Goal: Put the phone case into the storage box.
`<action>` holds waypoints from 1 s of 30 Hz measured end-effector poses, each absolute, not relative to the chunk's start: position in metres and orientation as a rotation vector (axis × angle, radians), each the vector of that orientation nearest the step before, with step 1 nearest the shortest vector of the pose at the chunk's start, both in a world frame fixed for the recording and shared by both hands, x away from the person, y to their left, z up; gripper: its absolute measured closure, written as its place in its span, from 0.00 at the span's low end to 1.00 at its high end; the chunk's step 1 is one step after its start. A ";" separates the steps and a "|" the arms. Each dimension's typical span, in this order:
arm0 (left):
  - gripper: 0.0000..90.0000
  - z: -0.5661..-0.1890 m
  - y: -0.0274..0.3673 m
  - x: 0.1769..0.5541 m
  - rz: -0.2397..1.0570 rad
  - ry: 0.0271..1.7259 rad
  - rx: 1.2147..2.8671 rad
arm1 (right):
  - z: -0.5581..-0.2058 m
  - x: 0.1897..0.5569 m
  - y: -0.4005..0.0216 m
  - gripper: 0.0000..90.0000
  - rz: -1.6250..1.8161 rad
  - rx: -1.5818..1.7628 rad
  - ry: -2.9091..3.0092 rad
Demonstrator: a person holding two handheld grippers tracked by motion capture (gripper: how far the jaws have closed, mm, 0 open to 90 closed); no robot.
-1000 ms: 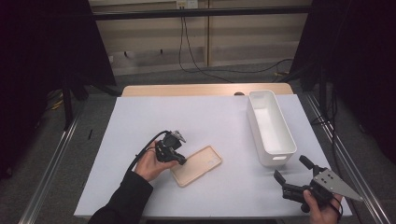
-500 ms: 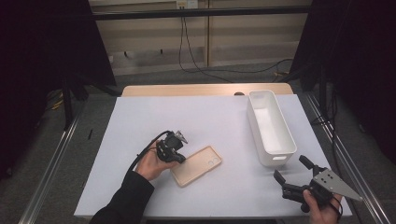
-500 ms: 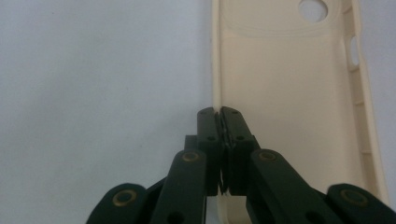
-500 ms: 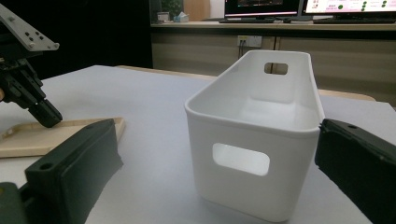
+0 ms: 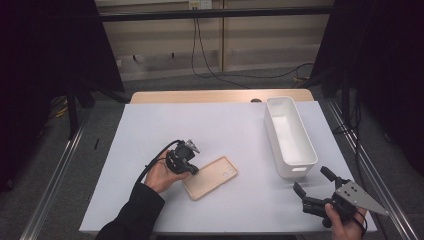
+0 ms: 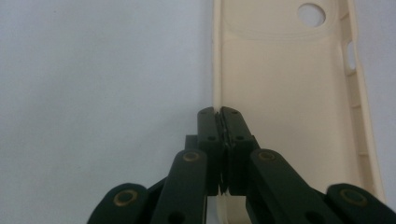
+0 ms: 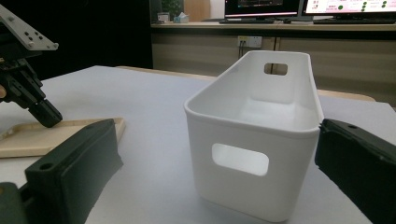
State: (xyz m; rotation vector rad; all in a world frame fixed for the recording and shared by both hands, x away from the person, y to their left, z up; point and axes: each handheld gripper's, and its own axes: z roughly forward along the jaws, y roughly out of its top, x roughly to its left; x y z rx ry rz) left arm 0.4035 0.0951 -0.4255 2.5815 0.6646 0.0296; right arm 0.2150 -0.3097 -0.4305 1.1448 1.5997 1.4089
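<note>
- The left gripper (image 5: 192, 169) was near the front left part of the white surface (image 5: 220, 125), held in a person's hand (image 5: 161, 176).
- Its jaws had just been closing, and they were squeezed tight on the thin side wall of a phone case (image 5: 211, 176).
- In the left gripper view, the two black jaws met right on the left edge of the phone case (image 6: 289, 93), with the wall pinched between them.
- The phone case was a pale cream colour and lay flat on the surface with its hollow side up.
- It had a round hole (image 6: 311, 14) near its far end.
- A black cable (image 5: 156, 162) looped from the left gripper back to the person's dark sleeve (image 5: 132, 215).
- The right gripper (image 5: 315, 185) was at the front right corner of the surface, well apart from the phone case.
- Its jaws stood wide apart and held nothing.
- It had a grey three-cornered plate (image 5: 360, 196) on top.
- A white bin (image 5: 290, 135) stood on the right side of the surface, between the back edge and the right gripper.
- In the right gripper view, the white bin (image 7: 254, 140) stood just ahead of the open jaws, and it had a handle slot (image 7: 240, 159) in its near wall.
</note>
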 end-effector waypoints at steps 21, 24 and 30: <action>0.98 -0.417 0.104 0.397 0.096 0.707 2.412 | -0.430 0.215 -0.310 0.00 1.406 1.147 1.597; 0.98 -0.416 0.106 0.396 0.117 0.703 2.400 | -0.430 0.214 -0.310 0.00 1.405 1.149 1.596; 0.98 -0.416 0.111 0.397 0.162 0.717 2.337 | -0.430 0.214 -0.310 0.00 1.405 1.147 1.596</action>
